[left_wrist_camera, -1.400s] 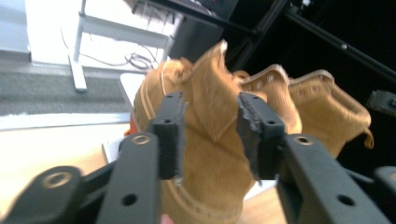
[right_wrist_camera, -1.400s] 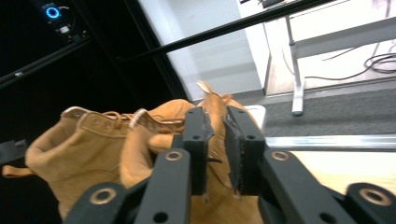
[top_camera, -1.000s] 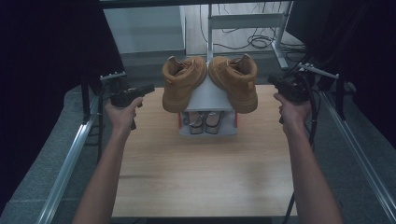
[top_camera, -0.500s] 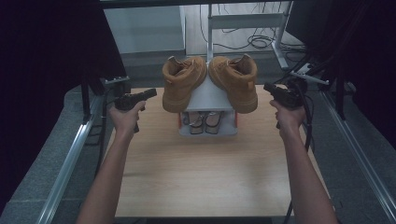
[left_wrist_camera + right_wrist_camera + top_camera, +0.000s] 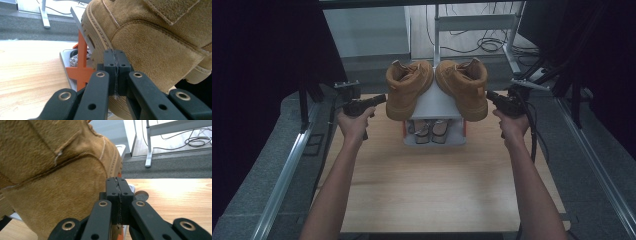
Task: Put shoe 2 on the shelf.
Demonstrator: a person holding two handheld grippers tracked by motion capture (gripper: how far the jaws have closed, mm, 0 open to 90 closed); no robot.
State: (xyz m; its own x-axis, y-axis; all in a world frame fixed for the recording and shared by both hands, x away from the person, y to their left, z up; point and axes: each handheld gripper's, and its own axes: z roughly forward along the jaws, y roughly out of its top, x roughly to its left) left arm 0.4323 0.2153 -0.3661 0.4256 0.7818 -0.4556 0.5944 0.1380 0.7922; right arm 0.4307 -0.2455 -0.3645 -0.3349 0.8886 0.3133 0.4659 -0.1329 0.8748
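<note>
Both claws were brought inward from the table's sides over the last second; the left gripper (image 5: 379, 99) was set just short of the tan suede left boot (image 5: 408, 90), the right gripper (image 5: 492, 96) beside the tan suede right boot (image 5: 463, 86), jaws pressed together and empty, boots propped on the grey rack (image 5: 435, 106) ahead; a grasp was judged not yet begun

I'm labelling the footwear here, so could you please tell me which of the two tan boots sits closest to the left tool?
The left boot, leaning on the rack's left slope; the left tool points at its outer side.
</note>
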